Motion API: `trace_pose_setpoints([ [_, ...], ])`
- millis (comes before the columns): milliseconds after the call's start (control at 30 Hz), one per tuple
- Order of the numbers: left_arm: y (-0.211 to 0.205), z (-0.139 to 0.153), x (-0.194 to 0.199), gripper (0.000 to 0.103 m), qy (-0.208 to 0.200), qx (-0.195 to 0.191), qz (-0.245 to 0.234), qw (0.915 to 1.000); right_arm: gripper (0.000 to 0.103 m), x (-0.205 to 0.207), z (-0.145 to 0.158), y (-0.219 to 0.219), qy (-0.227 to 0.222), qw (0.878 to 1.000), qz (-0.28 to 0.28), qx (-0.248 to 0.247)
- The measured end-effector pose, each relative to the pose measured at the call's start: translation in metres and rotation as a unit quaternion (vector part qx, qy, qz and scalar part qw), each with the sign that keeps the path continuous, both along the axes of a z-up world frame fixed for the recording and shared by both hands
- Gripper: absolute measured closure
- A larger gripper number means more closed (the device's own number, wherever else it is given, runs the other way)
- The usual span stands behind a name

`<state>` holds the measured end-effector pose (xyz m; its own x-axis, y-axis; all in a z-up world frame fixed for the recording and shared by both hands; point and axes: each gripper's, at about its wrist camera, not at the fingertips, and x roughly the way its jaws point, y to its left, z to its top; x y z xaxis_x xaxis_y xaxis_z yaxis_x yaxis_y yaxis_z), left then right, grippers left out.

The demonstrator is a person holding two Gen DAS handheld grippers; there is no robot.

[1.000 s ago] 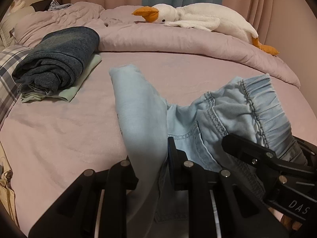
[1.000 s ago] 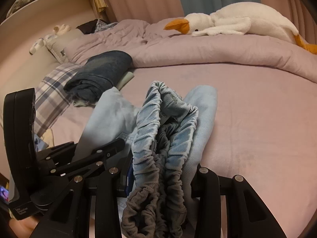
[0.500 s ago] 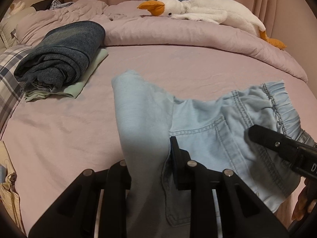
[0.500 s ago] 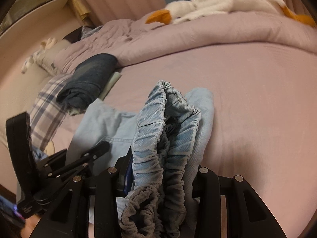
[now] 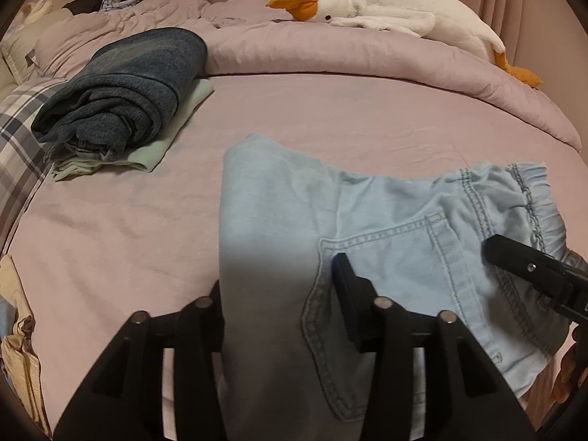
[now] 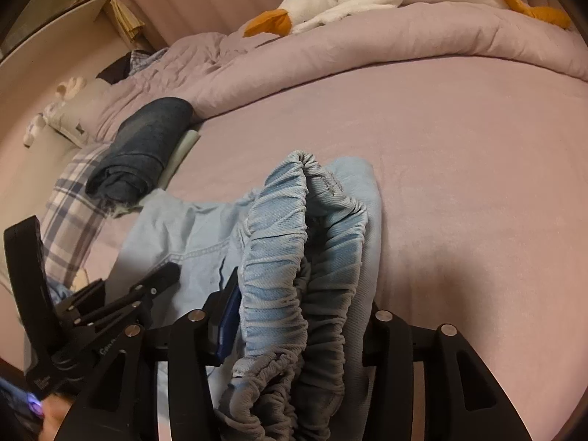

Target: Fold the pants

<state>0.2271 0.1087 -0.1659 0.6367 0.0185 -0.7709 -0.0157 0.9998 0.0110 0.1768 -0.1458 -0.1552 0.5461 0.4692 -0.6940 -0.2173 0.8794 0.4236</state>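
Lying on the near pink bed (image 5: 330,117), light-blue pants (image 5: 386,228), left gripper (image 5: 279,286) opening around the leg fold, right gripper (image 6: 301,316) opening around the bunched waistband, gripper lettering unreadable.

bare sheet (image 5: 330,110) ahead; folded clothes stack (image 5: 121,92) blocks left.

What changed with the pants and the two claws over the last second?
The light blue pants were lowered from a raised drape to lie flat on the bed. Left claw is opening off the leg; right claw is opening around the waistband. Folded stack and goose unchanged.
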Motion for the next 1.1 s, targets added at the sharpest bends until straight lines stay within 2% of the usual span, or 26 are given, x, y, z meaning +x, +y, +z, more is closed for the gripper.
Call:
trace_pose_setpoints([
  [167,0.007,-0.002,-0.006,0.043,0.002,0.0,0.007,1.0,0.052,-0.003,-0.002,-0.005,0.005,1.0,-0.003,0.005],
  [367,0.011,0.001,-0.017,0.043,0.003,-0.001,0.007,1.0,0.051,-0.008,0.0,-0.014,0.011,1.0,-0.006,0.026],
  [500,0.013,0.003,-0.026,0.043,0.004,-0.003,0.008,1.0,0.051,-0.014,0.002,-0.018,0.01,1.0,-0.005,0.022],
  [767,0.013,0.005,-0.048,0.043,0.008,-0.006,0.006,0.9999,0.051,-0.031,0.006,-0.02,0.005,1.0,0.0,-0.019],
  [967,0.009,-0.001,-0.054,0.043,0.011,0.008,0.005,0.9999,0.051,-0.033,0.004,-0.011,-0.002,0.998,0.0,-0.07],
  [1100,0.007,-0.006,-0.052,0.043,0.013,0.018,0.003,0.9998,0.05,-0.03,0.0,-0.009,-0.001,0.997,0.0,-0.078],
])
